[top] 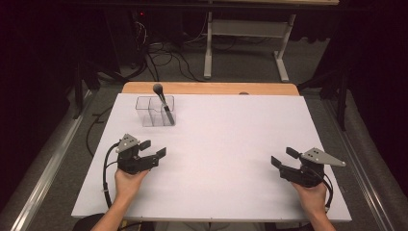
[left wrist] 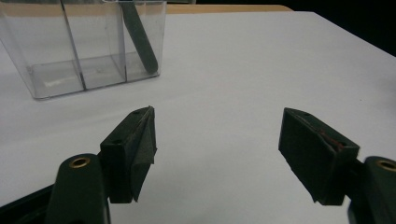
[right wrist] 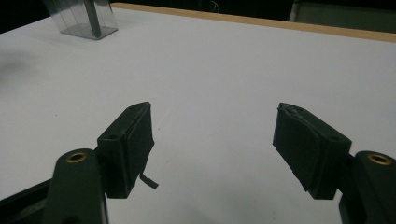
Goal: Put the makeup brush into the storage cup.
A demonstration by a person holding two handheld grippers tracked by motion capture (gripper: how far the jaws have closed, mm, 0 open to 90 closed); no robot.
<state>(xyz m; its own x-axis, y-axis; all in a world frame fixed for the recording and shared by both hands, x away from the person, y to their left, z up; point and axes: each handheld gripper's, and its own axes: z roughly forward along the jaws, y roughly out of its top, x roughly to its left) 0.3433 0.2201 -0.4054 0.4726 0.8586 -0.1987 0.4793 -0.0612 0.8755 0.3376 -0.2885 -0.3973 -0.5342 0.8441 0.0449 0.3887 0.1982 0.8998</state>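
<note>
A clear box [top: 155, 111] stands near the far left corner of the white table [top: 226, 159], and a makeup brush [top: 162, 101] leans inside it with its fluffy head poking out the top. The brush sits in the right-hand part of the box, so it stays put and does not roll away. The left gripper [top: 153, 149] rests on the table near the left edge, well apart from the box but pointing toward it, and its jaws are wide apart with nothing between them. The right gripper [top: 280, 157] rests near the right edge, far from the box, and its jaws are spread wide and hold nothing too. Both hands look like they are waiting. The middle of the table is bare, so there is lots of room to move. The box stands close to the far wooden edge [top: 211, 88], so a push there could knock it off.
</note>
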